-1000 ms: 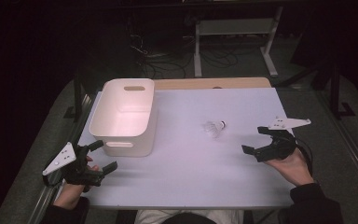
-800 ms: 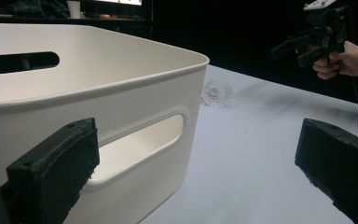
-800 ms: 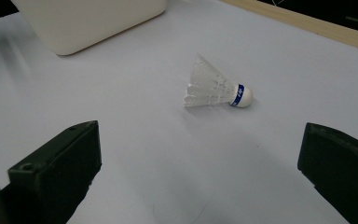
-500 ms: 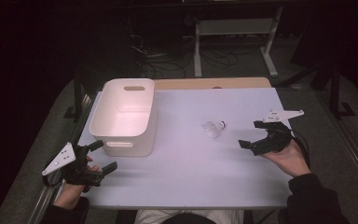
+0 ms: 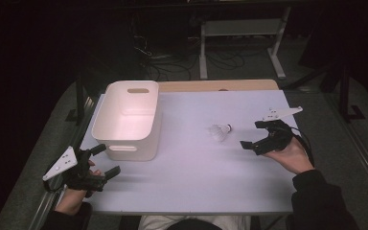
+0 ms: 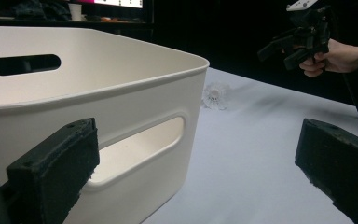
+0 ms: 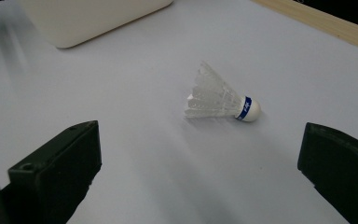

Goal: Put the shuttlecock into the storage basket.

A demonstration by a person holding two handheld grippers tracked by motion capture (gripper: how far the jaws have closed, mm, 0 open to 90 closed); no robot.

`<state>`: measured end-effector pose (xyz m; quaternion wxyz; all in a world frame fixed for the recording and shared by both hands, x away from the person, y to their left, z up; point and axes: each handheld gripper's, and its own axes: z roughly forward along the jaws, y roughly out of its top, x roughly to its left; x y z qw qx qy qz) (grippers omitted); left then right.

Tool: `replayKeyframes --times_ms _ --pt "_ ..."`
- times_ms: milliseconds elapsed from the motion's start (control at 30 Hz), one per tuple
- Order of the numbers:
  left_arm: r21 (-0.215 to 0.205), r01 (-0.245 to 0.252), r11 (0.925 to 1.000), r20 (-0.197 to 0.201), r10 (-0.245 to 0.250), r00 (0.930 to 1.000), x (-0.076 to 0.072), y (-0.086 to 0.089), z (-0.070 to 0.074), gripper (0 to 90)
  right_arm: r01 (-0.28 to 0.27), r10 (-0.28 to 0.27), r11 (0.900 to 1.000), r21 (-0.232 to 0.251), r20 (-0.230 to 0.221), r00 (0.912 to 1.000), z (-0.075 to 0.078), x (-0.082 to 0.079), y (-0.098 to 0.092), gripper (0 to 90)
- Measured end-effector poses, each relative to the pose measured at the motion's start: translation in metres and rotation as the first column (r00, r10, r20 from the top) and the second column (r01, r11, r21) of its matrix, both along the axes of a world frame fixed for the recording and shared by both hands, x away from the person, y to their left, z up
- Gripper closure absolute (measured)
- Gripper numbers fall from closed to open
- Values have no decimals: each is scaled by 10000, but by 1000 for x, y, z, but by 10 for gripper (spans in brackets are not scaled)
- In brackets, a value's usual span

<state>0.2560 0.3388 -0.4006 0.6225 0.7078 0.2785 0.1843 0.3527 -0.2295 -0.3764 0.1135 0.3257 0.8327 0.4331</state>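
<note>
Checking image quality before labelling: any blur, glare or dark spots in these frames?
High view: surroundings nearly black, table evenly lit. Left gripper view: bin sharp, shuttlecock soft, streaky smear on the table. Right gripper view: shuttlecock crisp, smear at top left.

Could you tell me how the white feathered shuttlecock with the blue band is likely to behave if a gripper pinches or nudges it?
The white feathered shuttlecock looks very light, so a nudge would probably send it skidding. Lying on its side, it may roll in an arc around its rounded cork tip. Its thin skirt seems fragile; pinching there could crush it.
</note>
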Motion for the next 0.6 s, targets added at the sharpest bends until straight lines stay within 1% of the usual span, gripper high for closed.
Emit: replayKeyframes --times_ms 200,267,433,500,567,600 --pt "7 11 10000 13 -11 10000 0 0 0 0 -125 125 9999 -38 -45 9999 -1 6 3 0" --pt "11 34 10000 16 -34 10000 0 0 0 0 -111 110 9999 -53 -150 9998 -3 10 3 0" --pt "-71 -52 10000 44 52 10000 0 1 0 0 -183 179 9997 -174 -237 9996 -6 17 5 0" --pt "-105 -58 9999 58 59 10000 0 1 0 0 -264 257 9993 -256 -272 9993 -7 19 6 0" --pt "-124 -49 9999 60 50 10000 0 1 0 0 -471 459 9985 -292 -393 9982 -7 21 8 34" --pt "-123 -43 9999 65 44 10000 0 1 0 0 -561 547 9979 -331 -410 9977 -7 21 9 35"
